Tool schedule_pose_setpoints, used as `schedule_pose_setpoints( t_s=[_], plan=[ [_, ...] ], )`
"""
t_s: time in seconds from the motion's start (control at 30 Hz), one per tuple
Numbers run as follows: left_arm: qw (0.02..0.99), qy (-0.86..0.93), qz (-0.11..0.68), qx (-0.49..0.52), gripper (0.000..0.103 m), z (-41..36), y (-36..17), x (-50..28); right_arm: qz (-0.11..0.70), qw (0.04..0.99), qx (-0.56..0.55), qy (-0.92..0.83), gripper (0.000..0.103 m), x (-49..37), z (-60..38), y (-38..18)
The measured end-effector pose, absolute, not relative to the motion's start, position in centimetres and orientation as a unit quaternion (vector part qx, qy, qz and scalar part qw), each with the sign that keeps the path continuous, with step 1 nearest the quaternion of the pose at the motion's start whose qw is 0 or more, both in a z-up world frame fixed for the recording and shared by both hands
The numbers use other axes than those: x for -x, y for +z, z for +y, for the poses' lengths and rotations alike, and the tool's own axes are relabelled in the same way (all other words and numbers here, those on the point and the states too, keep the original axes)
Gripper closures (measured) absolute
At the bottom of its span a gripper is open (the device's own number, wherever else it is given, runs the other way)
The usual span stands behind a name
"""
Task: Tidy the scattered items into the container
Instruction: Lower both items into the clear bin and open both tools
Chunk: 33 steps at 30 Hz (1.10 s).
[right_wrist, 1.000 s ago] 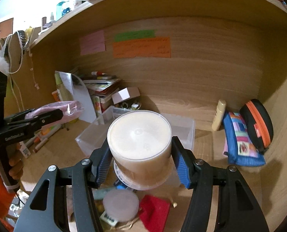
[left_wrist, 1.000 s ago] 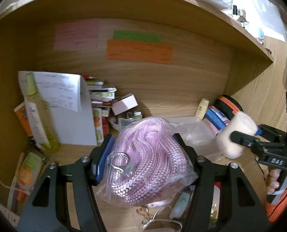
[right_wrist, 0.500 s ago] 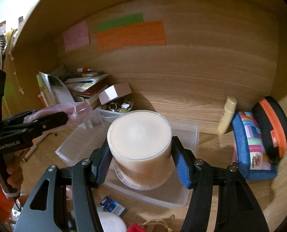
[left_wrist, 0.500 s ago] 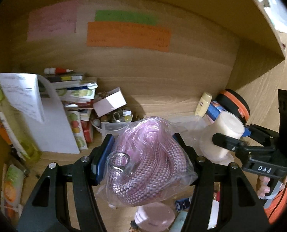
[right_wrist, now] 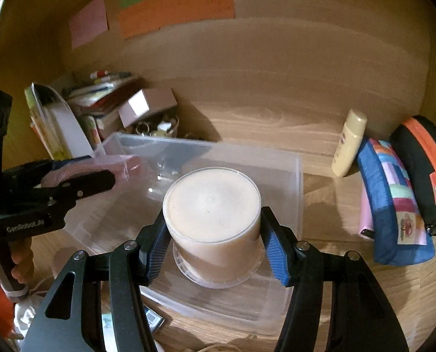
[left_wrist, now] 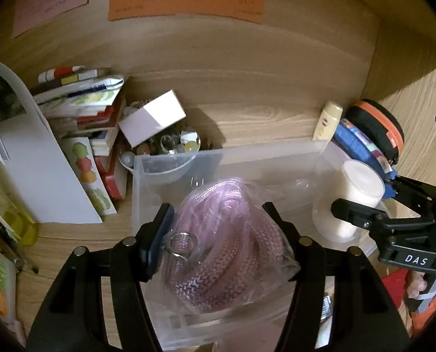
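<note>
hand-held gripper (right_wrist: 215, 231)'s grasp on cream tub (right_wrist: 212, 205), perhaps sideways

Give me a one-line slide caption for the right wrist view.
Right gripper holds a cream-filled clear tub over the clear plastic container, left gripper bringing a pink bagged item alongside.

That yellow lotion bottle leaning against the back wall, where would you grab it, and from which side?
Grip the lotion bottle across its flat middle, coming from the front and slightly above. It leans cap-up against the wall, so the back is blocked, and the blue pouch crowds its right. Its left and front look open, I'd judge.
</note>
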<state>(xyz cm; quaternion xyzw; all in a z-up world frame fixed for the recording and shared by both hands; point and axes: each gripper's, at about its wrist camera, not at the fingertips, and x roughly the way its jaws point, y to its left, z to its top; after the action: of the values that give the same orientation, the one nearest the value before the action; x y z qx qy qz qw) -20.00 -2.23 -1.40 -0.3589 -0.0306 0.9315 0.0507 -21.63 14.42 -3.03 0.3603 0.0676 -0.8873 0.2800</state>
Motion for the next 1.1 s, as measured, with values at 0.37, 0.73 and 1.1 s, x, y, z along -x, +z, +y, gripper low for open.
schedule_pose_setpoints(
  t_s=[0.37,0.73,1.1],
  plan=[
    [0.054,0.925,-0.006,0.377,0.042,-1.1,-2.8,20.2,0.093,0.286,-0.381,-0.874,0.049,21.6,13.5,-4.6],
    [0.051,0.928,-0.004,0.368,0.041,-1.3,-2.5,20.0,0.097,0.297,-0.342,-0.886,0.050,20.2,13.6,-3.1],
    [0.044,0.945,-0.004,0.325,0.013,-1.6,-0.5,18.5,0.080,0.296,-0.316,-0.898,0.028,19.4,14.2,-2.2]
  ],
)
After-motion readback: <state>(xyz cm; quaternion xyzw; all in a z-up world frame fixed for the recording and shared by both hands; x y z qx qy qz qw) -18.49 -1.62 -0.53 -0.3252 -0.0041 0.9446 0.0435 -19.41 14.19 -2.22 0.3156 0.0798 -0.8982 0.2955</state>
